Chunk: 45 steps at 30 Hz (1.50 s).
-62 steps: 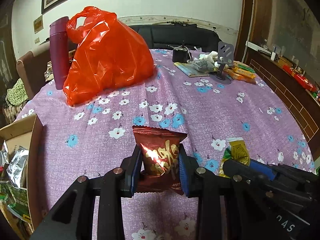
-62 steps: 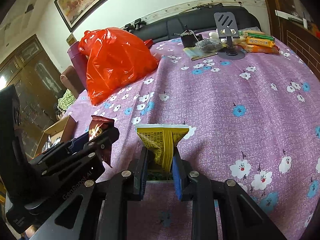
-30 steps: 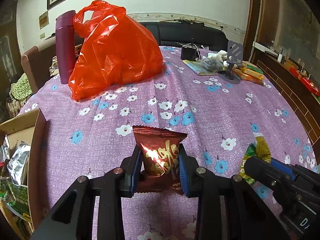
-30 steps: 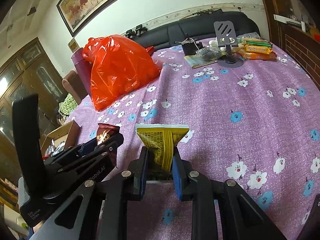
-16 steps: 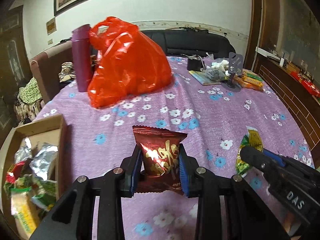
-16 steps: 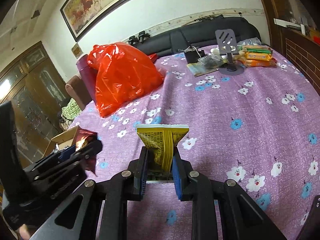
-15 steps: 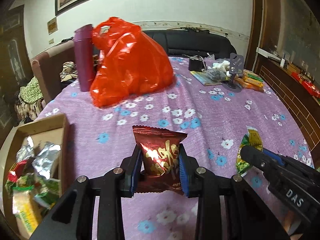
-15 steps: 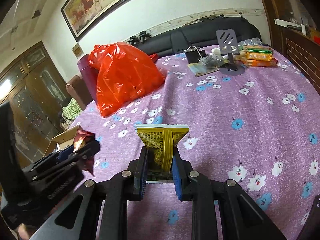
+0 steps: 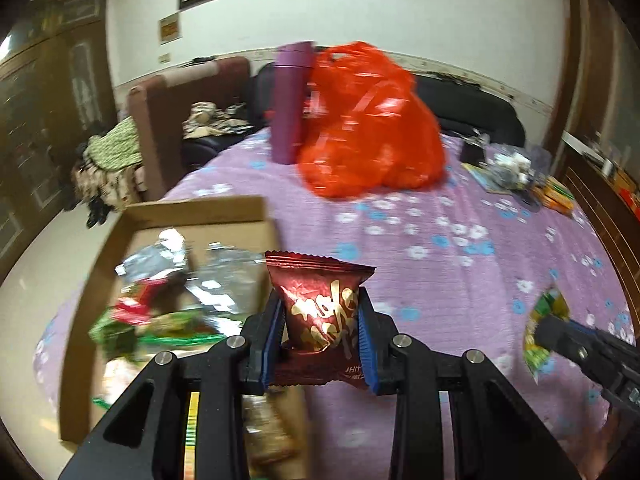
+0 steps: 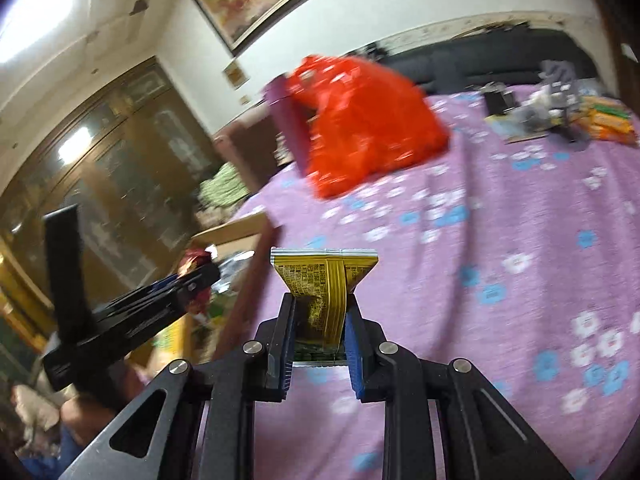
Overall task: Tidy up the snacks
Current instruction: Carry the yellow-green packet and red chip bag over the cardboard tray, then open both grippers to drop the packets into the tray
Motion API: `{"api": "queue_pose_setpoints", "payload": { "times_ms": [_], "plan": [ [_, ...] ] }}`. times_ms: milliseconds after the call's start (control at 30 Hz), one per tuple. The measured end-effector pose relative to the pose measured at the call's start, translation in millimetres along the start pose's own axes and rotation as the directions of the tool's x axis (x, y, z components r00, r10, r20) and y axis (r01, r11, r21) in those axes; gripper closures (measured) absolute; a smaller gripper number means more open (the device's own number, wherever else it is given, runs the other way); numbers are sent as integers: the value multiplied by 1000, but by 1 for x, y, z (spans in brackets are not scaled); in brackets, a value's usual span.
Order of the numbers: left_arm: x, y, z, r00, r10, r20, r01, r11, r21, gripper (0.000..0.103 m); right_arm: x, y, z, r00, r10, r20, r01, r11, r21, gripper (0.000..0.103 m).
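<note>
My left gripper is shut on a dark red snack packet with gold lettering, held over the right wall of a cardboard box that holds several foil and green snack bags. My right gripper is shut on a yellow snack packet, above the purple flowered tablecloth just right of the box. The left gripper also shows at the left of the right wrist view, and the right gripper with its yellow-green packet sits at the right edge of the left wrist view.
A bulging red plastic bag and a purple flask stand at the back of the table. Packets and a black stand crowd the far right corner. A brown chair and a dark sofa lie beyond. A hand shows low left.
Both grippers have swung left with their packets still held. The cardboard box has come from the left edge to under my left gripper, and the red bag has shifted right in both views.
</note>
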<state>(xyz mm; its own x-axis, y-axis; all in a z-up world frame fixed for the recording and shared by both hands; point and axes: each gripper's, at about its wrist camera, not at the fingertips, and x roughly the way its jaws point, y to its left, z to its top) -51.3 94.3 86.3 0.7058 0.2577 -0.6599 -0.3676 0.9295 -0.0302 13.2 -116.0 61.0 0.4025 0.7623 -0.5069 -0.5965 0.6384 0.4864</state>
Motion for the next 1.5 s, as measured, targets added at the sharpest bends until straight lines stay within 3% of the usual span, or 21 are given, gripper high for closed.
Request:
{"api": "queue_pose_setpoints", "payload": {
  "times_ms": [267,500,1000,1500],
  "plan": [
    [-1,75,-7,996,94,-5,-94,991,-100,70,40,57,-11,982,131,-136,-138,990,-44,78],
    [-3,113,-18,994,106,-9,-107,984,-144,70,79,102,-18,960,170,-222,-193,977,-89,78],
    [-3,126,-41,996,89,-11,-90,991,-99,70,165,129,14,948,160,-275,-184,981,-65,78],
    [-2,111,-49,996,88,6,-87,994,-63,70,195,151,19,948,125,-294,-169,977,-130,75]
  ]
}}
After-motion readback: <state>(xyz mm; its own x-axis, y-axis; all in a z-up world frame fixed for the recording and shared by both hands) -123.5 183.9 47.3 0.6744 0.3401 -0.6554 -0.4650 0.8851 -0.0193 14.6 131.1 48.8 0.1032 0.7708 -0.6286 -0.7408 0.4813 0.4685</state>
